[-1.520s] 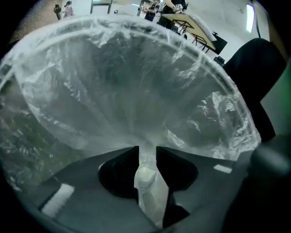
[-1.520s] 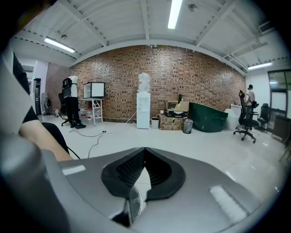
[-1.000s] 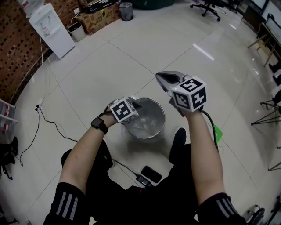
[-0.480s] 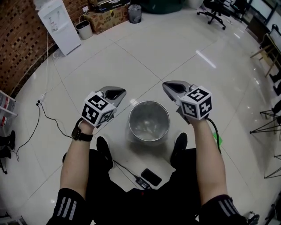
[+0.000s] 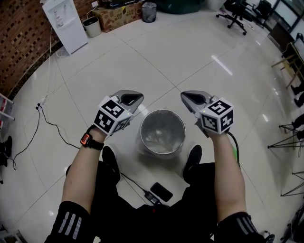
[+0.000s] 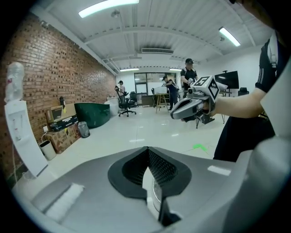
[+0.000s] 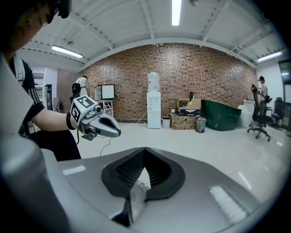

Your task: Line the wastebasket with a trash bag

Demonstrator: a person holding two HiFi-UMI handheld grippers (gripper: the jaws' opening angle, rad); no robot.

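My left gripper (image 5: 129,99) and right gripper (image 5: 192,98) both have jaws pressed together, gripping nothing. I hold them flanking the bin (image 5: 163,111), above it.

This looks like an open-plan office or shared workroom: a wide, glossy tiled floor (image 5: 190,57) lies under a white beamed ceiling with long strip lights (image 7: 176,11). One side is a bare brick wall (image 7: 200,73), and against it stand a water dispenser (image 5: 64,23), cardboard boxes (image 5: 114,16) and a small bin (image 5: 148,11). Swivel office chairs (image 5: 235,10) sit at the far end, where there is also a large dark screen (image 6: 229,79) — people (image 6: 188,75) stand about near it.
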